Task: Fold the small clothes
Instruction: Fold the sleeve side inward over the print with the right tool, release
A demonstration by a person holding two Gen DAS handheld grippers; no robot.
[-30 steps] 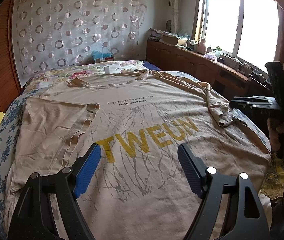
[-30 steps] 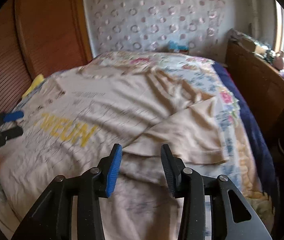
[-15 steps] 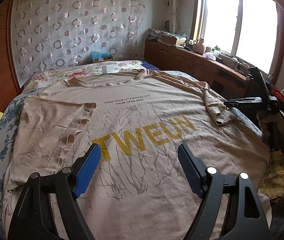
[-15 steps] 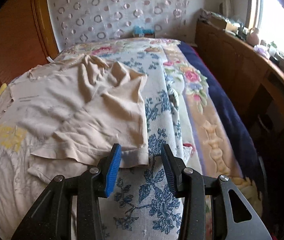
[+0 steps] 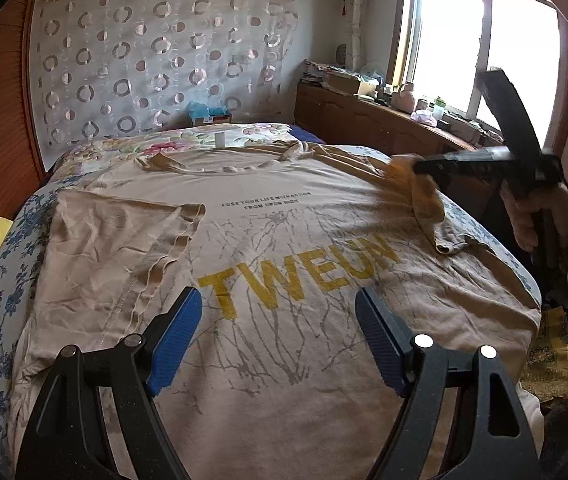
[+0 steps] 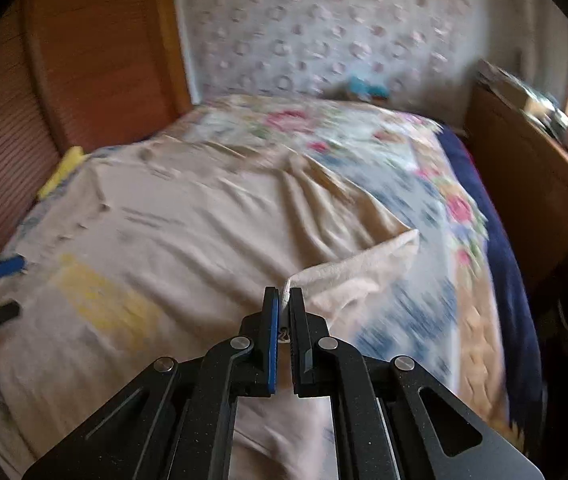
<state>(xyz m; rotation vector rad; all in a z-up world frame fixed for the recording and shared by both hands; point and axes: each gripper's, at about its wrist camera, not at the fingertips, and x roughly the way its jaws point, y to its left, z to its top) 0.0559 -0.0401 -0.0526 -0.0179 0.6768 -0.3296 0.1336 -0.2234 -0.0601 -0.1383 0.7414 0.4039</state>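
Beige cotton T-shirt (image 5: 268,240), soft and creased, lies flat face-up across the floral bedspread (image 5: 12,264), with yellow block lettering and grey crack-like print on the chest; its left sleeve (image 5: 124,248) is folded inward over the body. Left gripper (image 5: 278,334) hangs over the lower chest, blue ribbed pads spread wide with nothing between them. Right gripper (image 6: 283,300) has just closed its jaws and now pinches the ribbed hem of the other sleeve (image 6: 348,276), the fabric lifted into a taut ridge at the shirt's right edge; that view is motion-blurred.
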